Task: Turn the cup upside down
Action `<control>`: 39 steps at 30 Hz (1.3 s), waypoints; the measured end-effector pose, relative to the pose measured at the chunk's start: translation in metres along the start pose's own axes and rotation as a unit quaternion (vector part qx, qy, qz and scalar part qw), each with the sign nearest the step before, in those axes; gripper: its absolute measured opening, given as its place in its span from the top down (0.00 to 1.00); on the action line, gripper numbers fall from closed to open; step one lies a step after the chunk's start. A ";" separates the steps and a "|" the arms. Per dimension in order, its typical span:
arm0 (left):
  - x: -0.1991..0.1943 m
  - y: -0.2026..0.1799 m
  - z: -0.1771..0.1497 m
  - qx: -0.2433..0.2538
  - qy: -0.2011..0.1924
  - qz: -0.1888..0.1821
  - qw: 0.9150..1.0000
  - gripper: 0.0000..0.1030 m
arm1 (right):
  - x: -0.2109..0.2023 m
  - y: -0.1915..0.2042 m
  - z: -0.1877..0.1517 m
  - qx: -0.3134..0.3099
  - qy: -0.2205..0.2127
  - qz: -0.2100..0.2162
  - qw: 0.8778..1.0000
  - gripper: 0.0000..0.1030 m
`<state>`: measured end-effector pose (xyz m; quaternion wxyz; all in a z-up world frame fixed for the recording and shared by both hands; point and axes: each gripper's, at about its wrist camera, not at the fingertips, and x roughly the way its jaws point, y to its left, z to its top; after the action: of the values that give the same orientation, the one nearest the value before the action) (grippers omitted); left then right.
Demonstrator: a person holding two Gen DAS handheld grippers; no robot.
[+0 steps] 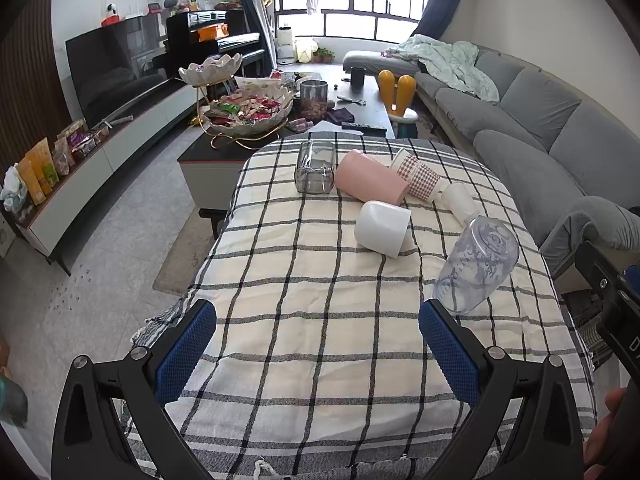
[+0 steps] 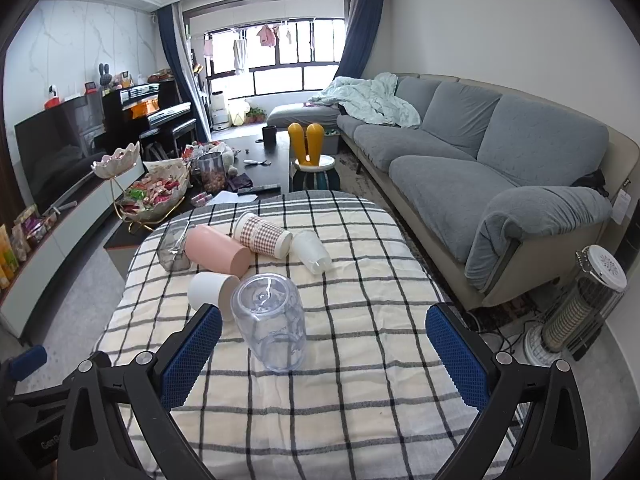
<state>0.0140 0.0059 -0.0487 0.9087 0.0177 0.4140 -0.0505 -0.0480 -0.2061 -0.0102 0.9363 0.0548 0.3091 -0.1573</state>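
Note:
A clear plastic cup (image 1: 476,266) stands upside down, base up, on the checked tablecloth (image 1: 320,320); it also shows in the right wrist view (image 2: 270,320). Behind it lie a white cup (image 1: 382,228), a pink cup (image 1: 370,182), a checked paper cup (image 1: 418,176), a small translucent cup (image 1: 460,198) and a clear square container (image 1: 315,168). My left gripper (image 1: 318,352) is open and empty, with the clear cup just beyond its right finger. My right gripper (image 2: 324,354) is open and empty, with the clear cup between its fingers, nearer the left one, untouched.
A grey sofa (image 2: 480,168) runs along the right. A dark coffee table (image 1: 360,108) with snack bowls and a jar stands beyond the cloth. A TV unit (image 1: 104,148) lines the left wall. A small heater (image 2: 580,304) stands on the floor at right.

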 end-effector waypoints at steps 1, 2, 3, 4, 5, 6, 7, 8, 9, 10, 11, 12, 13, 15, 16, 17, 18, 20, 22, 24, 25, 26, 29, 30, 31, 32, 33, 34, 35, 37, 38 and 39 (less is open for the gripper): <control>0.000 0.000 0.000 0.000 0.000 0.000 1.000 0.00 | 0.000 0.000 0.000 -0.001 0.000 0.000 1.000 0.01; 0.000 0.000 0.000 0.000 0.000 0.000 1.000 0.00 | 0.000 -0.001 0.000 0.000 0.001 0.000 1.000 0.01; 0.000 0.000 0.000 0.000 0.000 0.000 1.000 0.00 | 0.000 -0.001 0.000 0.000 0.001 0.000 1.000 0.01; 0.000 0.000 0.000 0.000 0.000 0.000 1.000 0.00 | 0.000 -0.001 0.001 0.001 0.001 0.000 1.000 0.01; 0.000 0.000 0.000 0.000 0.001 0.000 1.000 0.00 | 0.000 0.000 0.000 0.000 0.001 0.000 1.000 0.01; 0.000 0.000 0.000 0.000 0.001 0.000 1.000 0.00 | 0.000 0.000 0.000 0.000 0.001 0.000 1.000 0.01; 0.000 0.000 0.000 0.000 0.001 0.000 1.000 0.00 | 0.000 0.000 0.000 0.000 0.000 0.000 1.000 0.01; 0.000 0.000 0.000 0.000 0.001 0.000 1.000 0.00 | 0.000 0.000 0.000 0.000 0.001 0.000 1.000 0.01; 0.000 0.000 0.000 0.001 0.001 -0.001 1.000 0.00 | 0.000 0.000 0.000 0.000 0.001 0.000 1.000 0.01; 0.000 0.000 0.000 0.001 0.000 0.000 1.000 0.00 | 0.000 -0.001 0.000 0.000 0.000 0.000 1.000 0.01; 0.000 0.000 0.000 0.000 0.000 0.000 1.000 0.00 | 0.000 0.000 0.000 0.000 0.000 0.000 1.000 0.01; 0.000 0.000 0.000 0.000 0.000 0.000 1.000 0.00 | 0.000 0.000 0.000 0.001 0.000 0.000 1.000 0.01; 0.000 0.000 0.000 0.000 -0.001 0.000 1.000 0.00 | 0.000 -0.001 0.000 0.001 0.001 0.000 1.000 0.01; 0.000 0.000 0.000 0.000 -0.002 0.002 1.000 0.00 | 0.000 0.000 0.000 0.001 0.000 0.000 1.000 0.01; 0.000 0.000 0.000 0.000 -0.004 0.002 1.000 0.00 | -0.001 -0.001 0.001 0.001 0.000 0.001 1.000 0.01; -0.001 0.000 0.000 0.001 -0.005 0.002 1.000 0.00 | -0.001 -0.001 0.001 0.001 0.000 0.001 1.000 0.01; -0.001 -0.001 0.000 0.001 -0.006 0.002 1.000 0.00 | 0.000 0.000 0.000 0.000 0.000 0.001 1.000 0.01; -0.002 -0.001 0.000 0.001 -0.008 0.000 1.000 0.00 | 0.000 -0.001 0.001 0.000 -0.001 0.001 1.000 0.01; -0.003 -0.001 0.001 0.002 -0.009 0.001 1.000 0.00 | 0.000 0.000 0.001 0.000 0.000 0.001 1.000 0.01; -0.004 -0.001 0.001 0.002 -0.010 0.002 1.000 0.00 | 0.000 0.000 0.001 0.001 0.001 0.001 1.000 0.01; -0.004 0.000 0.001 0.002 -0.012 0.002 1.000 0.00 | 0.000 0.000 0.000 0.001 0.001 0.001 1.000 0.01; -0.004 0.000 0.001 0.003 -0.013 0.003 1.000 0.00 | 0.000 0.000 0.000 0.001 0.000 0.001 1.000 0.01; -0.007 0.000 0.001 0.003 -0.020 0.007 1.000 0.00 | 0.000 -0.001 0.000 0.001 0.000 0.001 1.000 0.01; -0.008 0.000 0.002 0.003 -0.024 0.006 1.000 0.00 | -0.001 -0.001 0.001 0.001 -0.001 0.002 1.000 0.01; -0.010 0.000 0.002 0.002 -0.027 0.006 1.000 0.00 | -0.001 -0.001 0.001 0.001 -0.001 0.002 1.000 0.01; -0.011 0.000 0.002 0.002 -0.031 0.006 1.000 0.00 | -0.001 0.000 0.001 0.001 -0.002 0.003 1.000 0.01; -0.013 0.000 0.003 0.003 -0.035 0.006 0.999 0.00 | -0.001 0.002 0.001 0.002 -0.002 0.003 1.000 0.01; -0.015 -0.001 0.003 0.005 -0.040 0.007 0.999 0.00 | -0.001 0.004 0.000 0.001 -0.003 0.003 1.000 0.01; -0.017 -0.002 0.003 0.007 -0.046 0.008 0.999 0.00 | -0.002 0.005 -0.001 0.001 -0.003 0.004 1.000 0.01; -0.019 -0.002 0.004 0.008 -0.052 0.007 0.999 0.00 | -0.002 0.005 -0.001 0.002 -0.003 0.004 1.000 0.01; -0.020 -0.003 0.004 0.009 -0.054 0.006 0.999 0.00 | -0.002 0.005 -0.001 0.002 -0.003 0.004 1.000 0.01; -0.020 -0.003 0.004 0.009 -0.056 0.006 0.998 0.00 | -0.002 0.005 -0.001 0.002 -0.002 0.004 1.000 0.01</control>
<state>0.0036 0.0044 -0.0304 0.9305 0.0253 0.3620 -0.0493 -0.0481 -0.2004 -0.0095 0.9376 0.0576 0.3062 -0.1546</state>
